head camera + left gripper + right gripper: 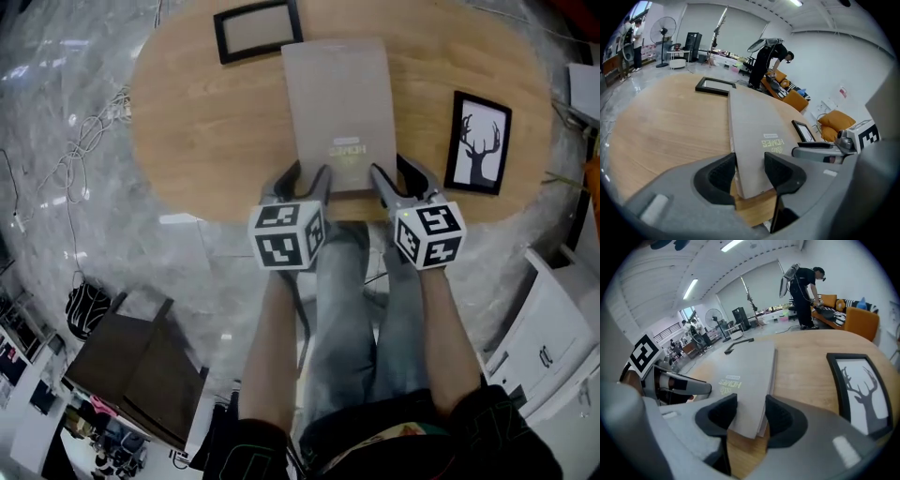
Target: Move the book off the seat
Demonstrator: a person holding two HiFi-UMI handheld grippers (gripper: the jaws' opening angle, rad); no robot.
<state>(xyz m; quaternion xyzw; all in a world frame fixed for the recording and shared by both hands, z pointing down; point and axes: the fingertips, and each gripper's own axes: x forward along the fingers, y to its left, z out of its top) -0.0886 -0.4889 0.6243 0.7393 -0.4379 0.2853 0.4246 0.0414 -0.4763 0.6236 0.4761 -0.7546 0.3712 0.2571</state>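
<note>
A thin grey book (337, 103) with yellow print lies flat on the oval wooden table (197, 122), its near end at the table's front edge. My left gripper (302, 178) is at the book's near left corner, my right gripper (405, 173) at its near right corner. In the left gripper view the book (754, 126) runs between the spread jaws of the left gripper (750, 173), and the pads do not press on it. In the right gripper view the corner of the book (745, 371) lies the same way inside the right gripper (751, 416). Both grippers are open.
A black empty frame (258, 28) lies at the table's far left and a deer picture (480, 141) at its right. A brown chair (131, 366) stands on the floor at lower left, a white cabinet (553, 347) at lower right. Cables (84, 141) trail left of the table.
</note>
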